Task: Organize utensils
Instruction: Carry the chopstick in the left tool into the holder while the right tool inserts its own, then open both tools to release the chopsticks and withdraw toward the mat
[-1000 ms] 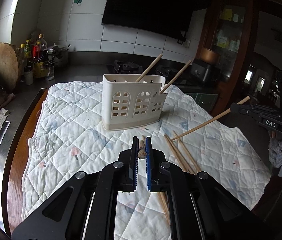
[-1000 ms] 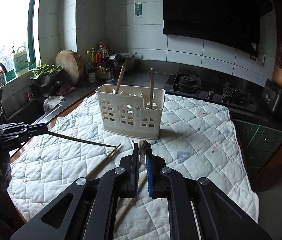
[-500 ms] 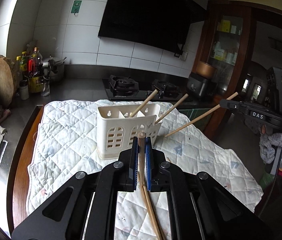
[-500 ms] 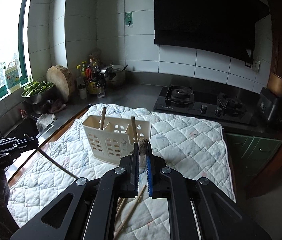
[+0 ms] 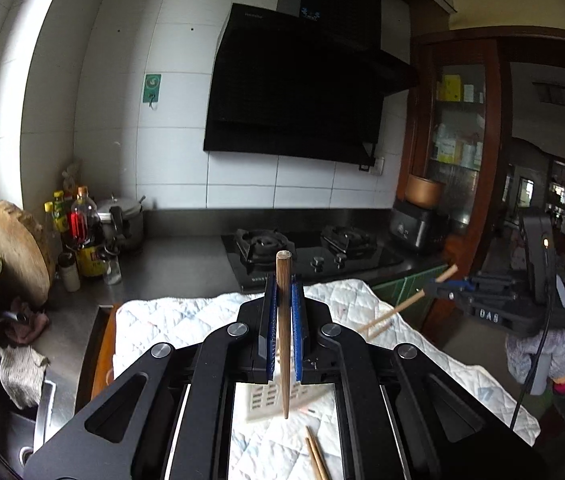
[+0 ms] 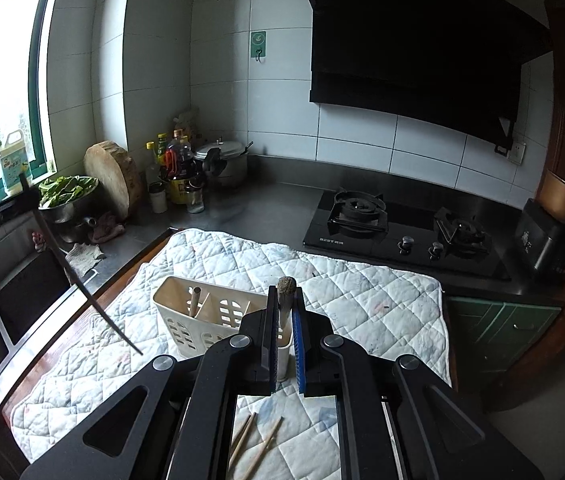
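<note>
two chopsticks (image 6: 256, 446) lie loose on quilt (image 6: 362, 292); one in holder (image 6: 186, 304).

A black glass gas hob (image 6: 398, 228) sat in the steel counter under a black range hood (image 5: 298, 84). A round wooden chopping block (image 6: 112, 178) leaned against the white tiled wall beside a cluster of bottles (image 6: 172, 164), a steel pressure cooker (image 6: 222, 160) and a metal bowl of green leaves (image 6: 66, 194).

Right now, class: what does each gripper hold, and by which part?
Each holds one wooden chopstick near its thick top end: left gripper, right gripper.
</note>
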`<state>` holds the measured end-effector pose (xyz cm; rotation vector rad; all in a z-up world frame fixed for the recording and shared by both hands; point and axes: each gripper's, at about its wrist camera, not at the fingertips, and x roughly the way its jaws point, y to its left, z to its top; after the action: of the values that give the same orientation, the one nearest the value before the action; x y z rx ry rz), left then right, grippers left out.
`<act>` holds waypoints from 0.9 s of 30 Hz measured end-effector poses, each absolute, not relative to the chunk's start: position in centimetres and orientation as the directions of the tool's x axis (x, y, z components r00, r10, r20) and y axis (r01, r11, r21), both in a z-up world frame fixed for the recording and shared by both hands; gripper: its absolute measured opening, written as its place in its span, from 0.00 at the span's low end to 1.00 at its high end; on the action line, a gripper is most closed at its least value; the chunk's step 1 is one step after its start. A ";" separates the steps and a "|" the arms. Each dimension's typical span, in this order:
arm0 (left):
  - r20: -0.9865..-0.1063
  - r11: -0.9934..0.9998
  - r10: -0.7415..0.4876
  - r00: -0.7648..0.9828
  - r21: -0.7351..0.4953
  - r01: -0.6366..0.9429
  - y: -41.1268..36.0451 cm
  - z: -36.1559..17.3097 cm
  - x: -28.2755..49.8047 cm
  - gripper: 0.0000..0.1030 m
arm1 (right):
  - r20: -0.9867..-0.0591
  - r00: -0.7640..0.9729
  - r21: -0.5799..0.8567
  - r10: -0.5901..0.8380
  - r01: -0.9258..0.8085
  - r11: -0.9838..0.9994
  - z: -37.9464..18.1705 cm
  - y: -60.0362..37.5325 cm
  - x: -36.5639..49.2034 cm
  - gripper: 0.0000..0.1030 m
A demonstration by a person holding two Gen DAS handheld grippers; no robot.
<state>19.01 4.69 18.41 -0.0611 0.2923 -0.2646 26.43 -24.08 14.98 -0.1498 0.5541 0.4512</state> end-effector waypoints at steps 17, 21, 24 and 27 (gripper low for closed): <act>-0.323 0.984 -0.165 0.932 -0.116 0.134 4.3 16.1 26.3 0.06 | -0.612 0.693 0.000 0.382 -0.482 0.876 11.8 -22.6 29.2 0.06; -0.365 0.981 -0.184 0.913 -0.125 0.148 4.8 14.4 26.9 0.06 | -0.619 0.686 0.005 0.383 -0.484 0.875 11.3 -22.1 29.3 0.06; -0.378 0.983 -0.177 0.909 -0.117 0.142 4.8 13.7 26.8 0.12 | -0.620 0.683 0.012 0.387 -0.485 0.875 11.2 -22.0 29.3 0.07; -0.381 0.985 -0.168 0.909 -0.109 0.136 4.7 13.4 26.4 0.28 | -0.610 0.687 0.025 0.395 -0.481 0.876 11.5 -22.2 29.1 0.07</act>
<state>26.44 4.73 13.43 -0.0809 0.3996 -0.1567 29.12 -22.20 11.51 -0.1412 0.6480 0.4923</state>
